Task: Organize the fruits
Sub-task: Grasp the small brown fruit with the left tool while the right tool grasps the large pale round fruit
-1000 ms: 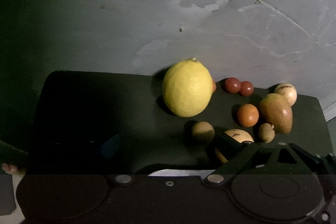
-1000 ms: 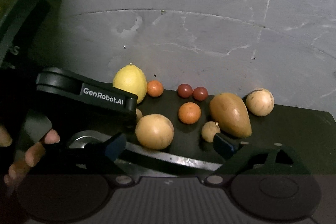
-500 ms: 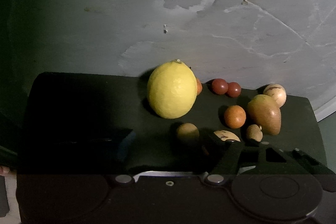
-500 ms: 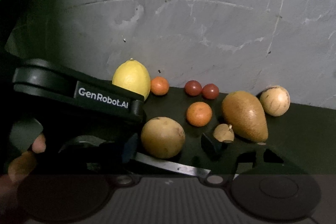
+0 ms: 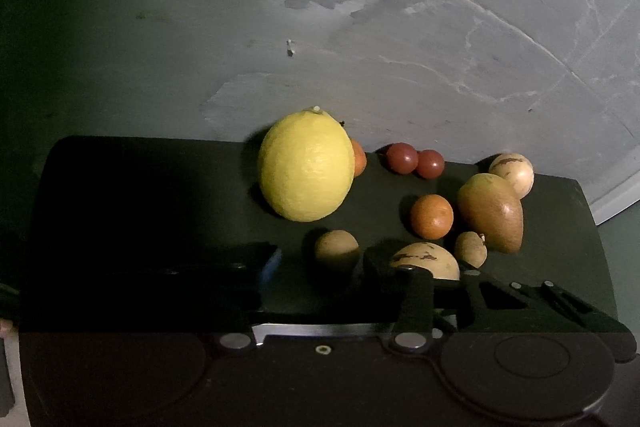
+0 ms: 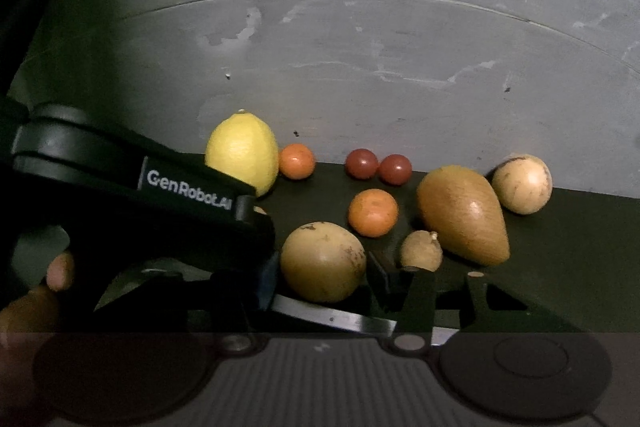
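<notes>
Our right gripper [image 6: 322, 277] has its fingers spread around the tan round fruit [image 6: 322, 261], not clamped. We centre it before squeezing. The left gripper [image 5: 316, 267] has its fingers released, the small brown fruit [image 5: 336, 250] just ahead between them.

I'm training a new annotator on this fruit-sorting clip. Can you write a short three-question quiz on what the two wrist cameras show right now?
1. True or false: the two dark red fruits sit side by side at the back of the dark tray.
2. Multiple choice: which fruit lies between the right gripper's fingers? A) the lemon B) the round tan fruit C) the pear-shaped brown fruit
3. How many orange fruits show in the right wrist view?

Key:
1. True.
2. B; the fingers stand on either side of it, not visibly pressing.
3. Two: one beside the lemon, one mid-tray.
</notes>
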